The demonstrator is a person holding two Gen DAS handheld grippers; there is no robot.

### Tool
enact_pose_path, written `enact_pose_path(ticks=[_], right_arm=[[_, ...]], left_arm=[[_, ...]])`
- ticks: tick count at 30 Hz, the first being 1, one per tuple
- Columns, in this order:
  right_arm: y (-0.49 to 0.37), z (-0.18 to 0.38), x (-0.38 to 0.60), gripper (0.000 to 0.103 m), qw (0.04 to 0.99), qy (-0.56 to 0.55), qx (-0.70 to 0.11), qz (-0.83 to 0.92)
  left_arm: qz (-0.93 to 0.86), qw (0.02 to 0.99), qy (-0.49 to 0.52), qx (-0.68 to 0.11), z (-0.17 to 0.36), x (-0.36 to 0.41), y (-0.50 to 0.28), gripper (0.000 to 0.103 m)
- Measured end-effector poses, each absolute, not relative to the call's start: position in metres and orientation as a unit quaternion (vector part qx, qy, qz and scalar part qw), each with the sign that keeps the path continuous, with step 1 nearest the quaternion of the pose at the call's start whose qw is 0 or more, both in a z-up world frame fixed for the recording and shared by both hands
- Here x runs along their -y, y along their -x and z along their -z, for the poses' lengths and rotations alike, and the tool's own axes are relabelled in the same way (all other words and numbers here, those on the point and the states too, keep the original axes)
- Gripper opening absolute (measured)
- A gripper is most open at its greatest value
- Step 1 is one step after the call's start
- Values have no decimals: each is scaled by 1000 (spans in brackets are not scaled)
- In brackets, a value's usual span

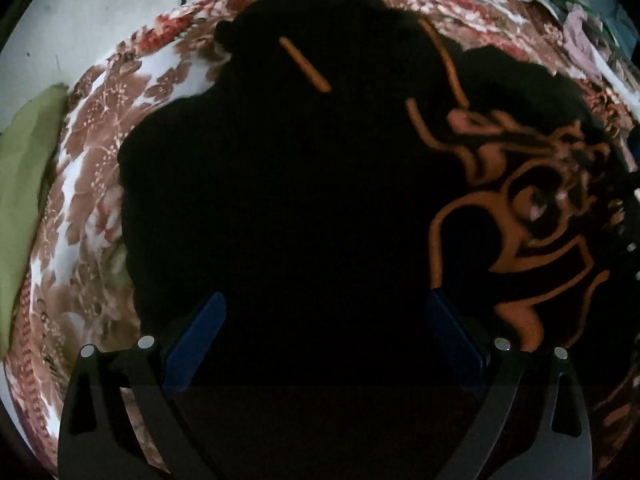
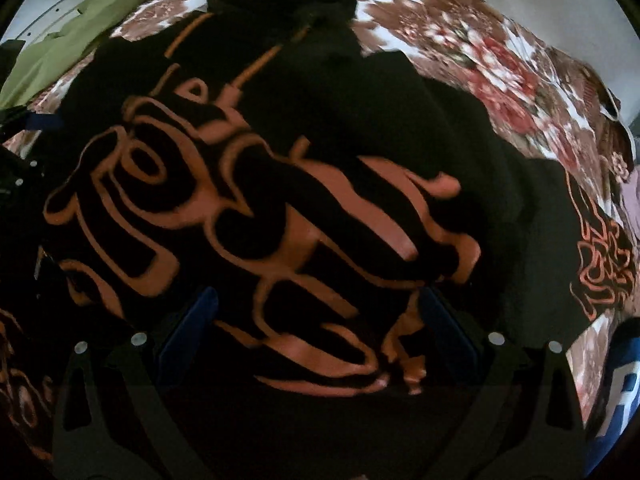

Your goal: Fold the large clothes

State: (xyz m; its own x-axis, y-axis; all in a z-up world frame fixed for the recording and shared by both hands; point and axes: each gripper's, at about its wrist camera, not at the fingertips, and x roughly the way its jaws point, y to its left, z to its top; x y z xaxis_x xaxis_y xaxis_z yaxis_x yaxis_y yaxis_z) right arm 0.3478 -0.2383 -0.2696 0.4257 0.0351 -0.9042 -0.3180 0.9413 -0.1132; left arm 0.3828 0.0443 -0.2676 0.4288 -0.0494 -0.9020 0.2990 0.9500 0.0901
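While both views look down on the black hoodie (image 1: 280, 200) spread on the flowered bedspread (image 1: 88, 184), only the right wrist view shows the full spread of its orange lettering (image 2: 248, 216), and only there does a blue cloth with white letters (image 2: 624, 392) lie at the bedspread's near right edge. Only the left wrist view shows a pile of pale clothes (image 1: 580, 44) beyond the hoodie's far right side. A green cloth (image 1: 24, 184) lies left of the hoodie in both views.

Left tongs (image 1: 322, 332) stand wide apart, released, holding nothing, low over plain black fabric at the hoodie's left part. Right tongs (image 2: 316, 328) are likewise spread wide and empty, above the printed chest; whether either touches the fabric cannot be told.

Stylised orange outline lettering cannot be read. On the blue cloth only a partial white letter shows.
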Motion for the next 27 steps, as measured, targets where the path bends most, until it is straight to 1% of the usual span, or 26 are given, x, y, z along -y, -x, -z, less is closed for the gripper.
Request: enact_pose_path(ticks=[7,11,15,19,24,27], right_arm=[[-334,260,260,98,843,106,-514,-118],[-330,222,270,98,857,78,-486,-153],[-330,182,293,98,875,75,-457,-143],[-340,167,338,98,879,52,-461,-105],[-350,151,408,98,879,60,-470,-46],[-359,146,459,98,875,45,-482,-14]], left_arm=[[75,833,-150,-528,269,-72,-384,99],[51,841,-163,-513,241,-68,-374,98],[78,860,-154,-481,202,-25,-358,98],[110,874,-128,-456,177,31,-352,98],[141,878,-111,-445,166,111,-346,98],[159,877,-110,-440,163,153,-348,98]])
